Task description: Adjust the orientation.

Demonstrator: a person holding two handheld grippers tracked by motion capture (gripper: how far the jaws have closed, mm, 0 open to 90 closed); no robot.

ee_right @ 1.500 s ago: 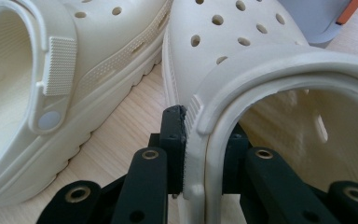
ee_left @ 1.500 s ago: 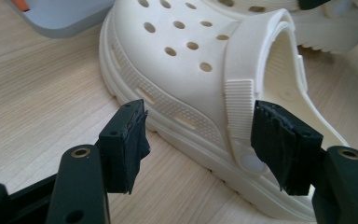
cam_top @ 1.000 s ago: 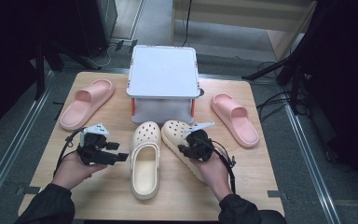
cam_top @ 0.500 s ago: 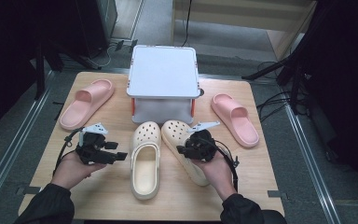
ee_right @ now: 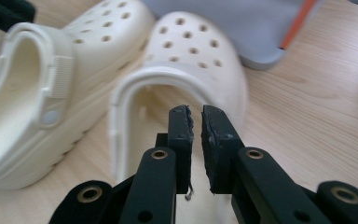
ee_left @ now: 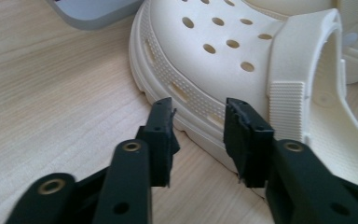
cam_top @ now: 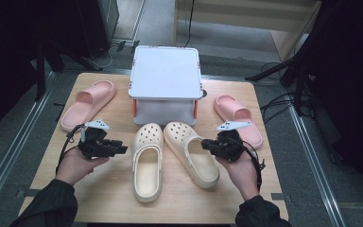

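Two cream clogs lie side by side at the table's middle, the left clog (cam_top: 146,163) (ee_left: 242,56) and the right clog (cam_top: 191,151) (ee_right: 200,60). My left gripper (cam_top: 119,147) (ee_left: 198,119) points at the left clog's outer side. Its jaws have just been closing and stand half apart, short of the sole rim, with nothing between them. My right gripper (cam_top: 207,144) (ee_right: 196,112) is at the right clog's outer side, behind its opening. Its jaws have also just been closing, down to a narrow slit that holds nothing.
A white lidded box (cam_top: 165,78) stands right behind the clogs' toes. One pink slide (cam_top: 87,101) lies at the back left, another pink slide (cam_top: 238,118) at the right, close to my right hand. Bare wood shows along the table's front edge (cam_top: 99,198).
My right hand has shifted a little to the right, away from over the right clog. The left hand has stayed where it was.
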